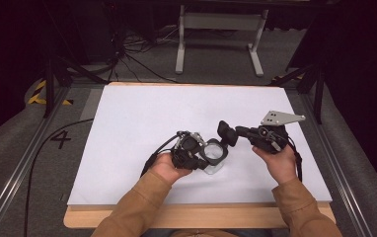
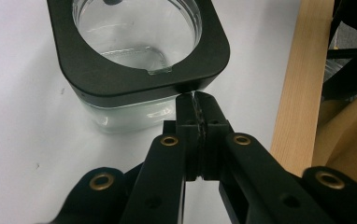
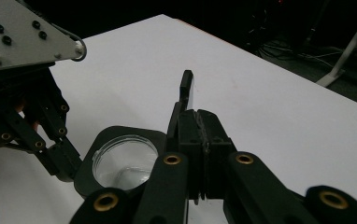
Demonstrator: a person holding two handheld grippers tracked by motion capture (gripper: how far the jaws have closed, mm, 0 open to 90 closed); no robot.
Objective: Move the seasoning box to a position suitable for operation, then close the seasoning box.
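Observation:
A clear glass jar with a black square collar stands on the white table top, near the front middle. My left gripper is shut, and its tips touch a corner of the collar from the near side. In the high view the left gripper sits just left of the jar. My right gripper is shut on a flat black lid, held on edge just above and right of the jar's open mouth. From above, the lid hangs by the jar's far right corner.
The table's wooden front edge runs below the person's sleeves. A white metal stand and loose cables are on the floor behind the table. Dark frame rails flank both sides.

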